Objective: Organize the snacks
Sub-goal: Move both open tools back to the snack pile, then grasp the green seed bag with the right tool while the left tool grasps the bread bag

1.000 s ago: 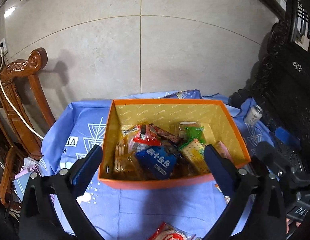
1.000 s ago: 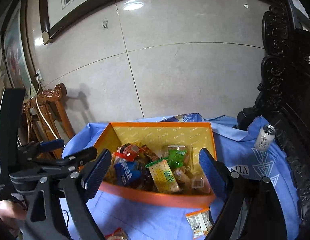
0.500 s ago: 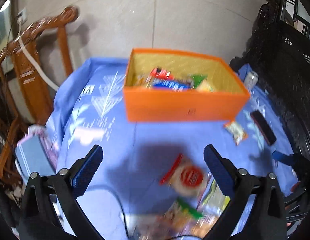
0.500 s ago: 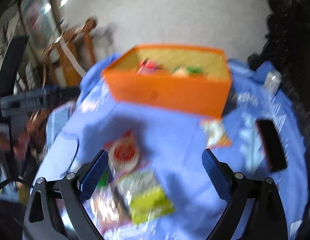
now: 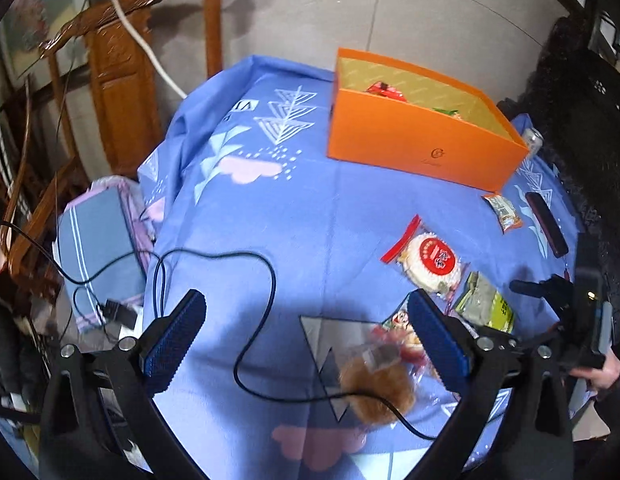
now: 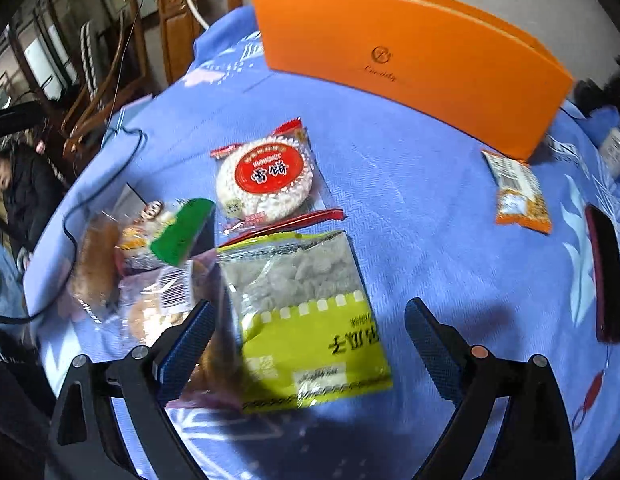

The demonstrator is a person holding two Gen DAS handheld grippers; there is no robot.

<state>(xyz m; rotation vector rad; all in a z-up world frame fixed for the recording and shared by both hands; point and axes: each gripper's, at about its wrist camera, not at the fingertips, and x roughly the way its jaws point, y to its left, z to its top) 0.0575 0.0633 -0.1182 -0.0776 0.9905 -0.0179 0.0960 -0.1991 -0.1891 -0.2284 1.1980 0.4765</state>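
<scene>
1. A blue patterned cloth (image 5: 293, 216) covers the table.
2. An orange box (image 5: 414, 140) stands at the far side of the cloth, with some snacks showing inside it.
3. The left gripper (image 5: 305, 340) hangs over the cloth with its jaws spread wide and nothing between the pads; a black cable (image 5: 265, 276) lies below it.
4. The right gripper (image 6: 305, 336) is also spread wide, above the green-yellow packet (image 6: 310, 320), not pinching it.
5. The round rice cracker packet (image 6: 265, 178) lies just beyond the green-yellow one, its edge touching it.
6. A pile of clear-wrapped snacks (image 6: 145, 256) lies to their left.
7. A small orange packet (image 6: 518, 192) lies near the corner of the box.
</scene>
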